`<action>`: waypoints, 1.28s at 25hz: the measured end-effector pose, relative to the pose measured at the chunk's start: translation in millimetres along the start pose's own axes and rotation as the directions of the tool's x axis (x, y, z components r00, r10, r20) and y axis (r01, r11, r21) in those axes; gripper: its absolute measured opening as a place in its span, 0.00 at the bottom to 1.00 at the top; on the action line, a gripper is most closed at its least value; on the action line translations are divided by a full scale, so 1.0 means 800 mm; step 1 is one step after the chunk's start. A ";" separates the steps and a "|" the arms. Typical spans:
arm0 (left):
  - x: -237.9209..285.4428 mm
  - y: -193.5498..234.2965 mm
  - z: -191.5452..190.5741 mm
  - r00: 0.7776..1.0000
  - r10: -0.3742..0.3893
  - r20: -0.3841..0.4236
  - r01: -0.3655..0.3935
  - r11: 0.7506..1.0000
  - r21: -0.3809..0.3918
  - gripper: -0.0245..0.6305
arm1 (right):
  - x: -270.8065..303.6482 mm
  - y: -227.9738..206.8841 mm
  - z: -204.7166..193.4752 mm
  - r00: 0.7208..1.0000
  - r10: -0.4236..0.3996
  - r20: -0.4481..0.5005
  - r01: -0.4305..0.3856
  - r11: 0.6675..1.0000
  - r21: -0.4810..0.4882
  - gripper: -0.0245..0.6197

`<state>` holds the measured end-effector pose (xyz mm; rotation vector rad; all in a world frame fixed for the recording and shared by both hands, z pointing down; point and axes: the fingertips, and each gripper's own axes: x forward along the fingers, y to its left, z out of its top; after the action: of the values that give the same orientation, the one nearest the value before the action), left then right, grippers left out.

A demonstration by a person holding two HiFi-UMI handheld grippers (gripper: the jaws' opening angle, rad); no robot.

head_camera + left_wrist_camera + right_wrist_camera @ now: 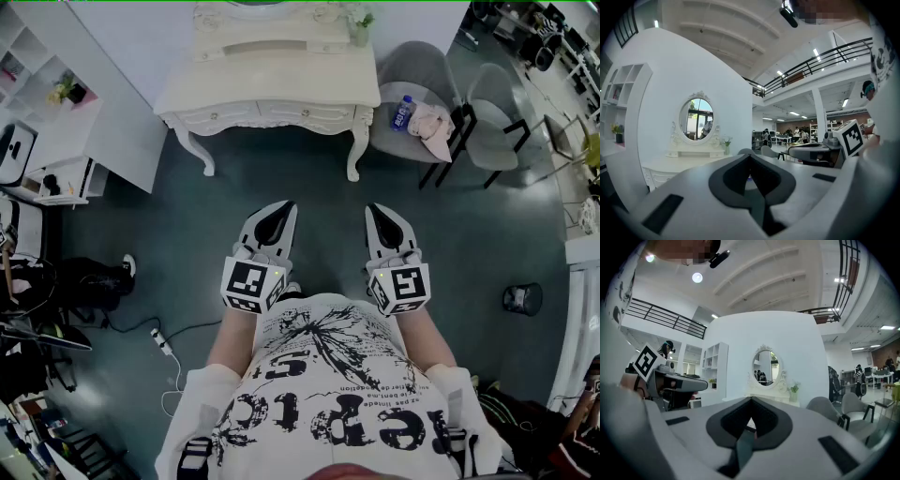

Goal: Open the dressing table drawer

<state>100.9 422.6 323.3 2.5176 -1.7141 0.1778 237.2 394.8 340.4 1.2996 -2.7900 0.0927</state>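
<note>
The left gripper (279, 210) and right gripper (379, 212) are hanging clenched on nothing, well apart from the white dressing table (272, 86) at the far side. Its drawer (305, 114) is sitting shut under the tabletop. It is looking rigid and probably light-sliding, best gripped at its front pull, which is too small to see.

Glossy white-painted dressing table (272, 89), matt floor (309, 206)
</note>
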 end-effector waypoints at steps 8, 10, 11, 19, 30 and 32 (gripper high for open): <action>0.002 -0.004 -0.003 1.000 0.007 -0.008 -0.007 1.000 -0.016 0.07 | -0.003 -0.009 -0.001 1.000 0.002 -0.005 -0.002 1.000 -0.017 0.06; 0.003 -0.004 -0.004 1.000 0.005 -0.011 -0.006 1.000 -0.025 0.07 | -0.004 -0.010 -0.004 1.000 0.006 -0.011 -0.007 1.000 -0.011 0.06; 0.004 -0.006 -0.006 1.000 0.005 -0.012 -0.006 1.000 -0.031 0.07 | -0.005 -0.011 -0.007 1.000 0.008 -0.014 -0.008 1.000 -0.003 0.06; 0.021 -0.022 -0.024 0.999 0.004 -0.037 -0.006 0.999 -0.049 0.07 | -0.010 -0.031 -0.027 0.999 -0.002 -0.051 0.002 1.000 0.008 0.06; 0.063 0.045 -0.038 0.998 -0.013 -0.057 0.010 0.998 -0.057 0.07 | 0.071 -0.040 -0.040 0.996 -0.032 -0.085 0.030 0.999 -0.014 0.06; 0.083 0.073 -0.037 0.998 -0.031 -0.053 0.028 0.998 -0.057 0.07 | 0.102 -0.042 -0.038 0.995 -0.048 -0.084 0.046 0.999 -0.022 0.06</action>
<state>69.6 344.2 363.2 2.4734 -1.6386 0.1909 211.5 313.3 378.5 1.3232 -2.6819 0.1137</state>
